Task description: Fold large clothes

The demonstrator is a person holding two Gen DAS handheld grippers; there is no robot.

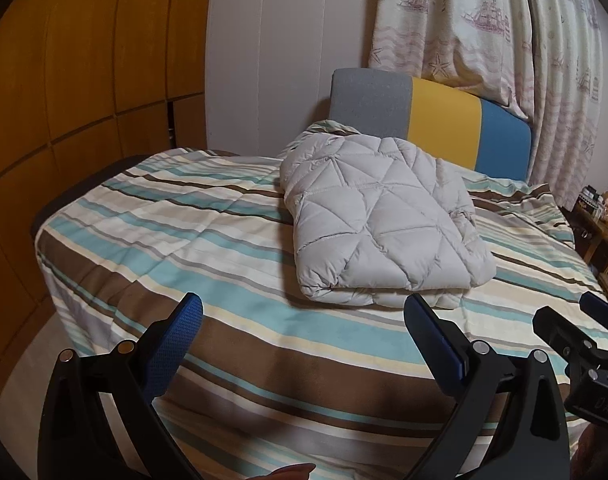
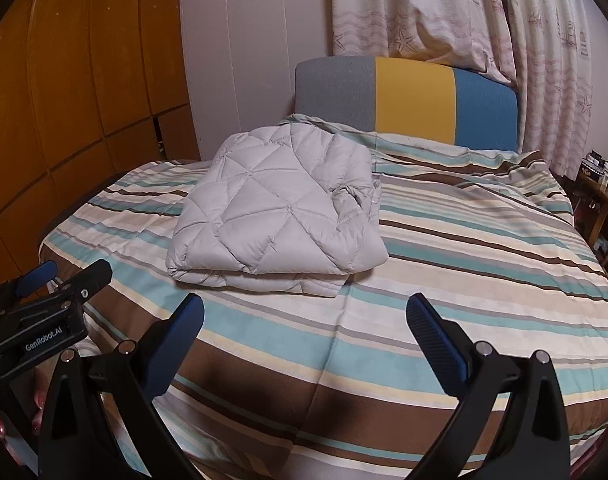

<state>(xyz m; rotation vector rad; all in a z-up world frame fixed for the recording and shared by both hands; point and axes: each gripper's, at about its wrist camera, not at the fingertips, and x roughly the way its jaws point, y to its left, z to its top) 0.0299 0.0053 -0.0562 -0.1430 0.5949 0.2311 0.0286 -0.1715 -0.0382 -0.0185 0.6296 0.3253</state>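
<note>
Left wrist view: the quilted jacket (image 1: 383, 220) lay folded into a thick rectangular bundle on the striped bedspread (image 1: 184, 240), toward the headboard (image 1: 443, 120) and right of centre. Its long axis ran from the near fold edge back toward the headboard, slightly angled to the left at the far end. The fabric was pale grey with diamond and triangle stitching, puffy, with stacked layers showing along the near edge. The left gripper (image 1: 304, 320) was held with its blue pads wide apart, holding nothing, short of the bundle. The right gripper (image 1: 575, 320) showed at the right edge; its state could not be told there.

Right wrist view: the jacket (image 2: 276, 212) sat left of centre, its long axis again running toward the headboard (image 2: 415, 100). A crumpled cuff showed on its right side. The right gripper (image 2: 304, 320) stood spread, empty, above the bedspread (image 2: 483, 260). The left gripper (image 2: 64, 280) appeared at the left edge.
</note>
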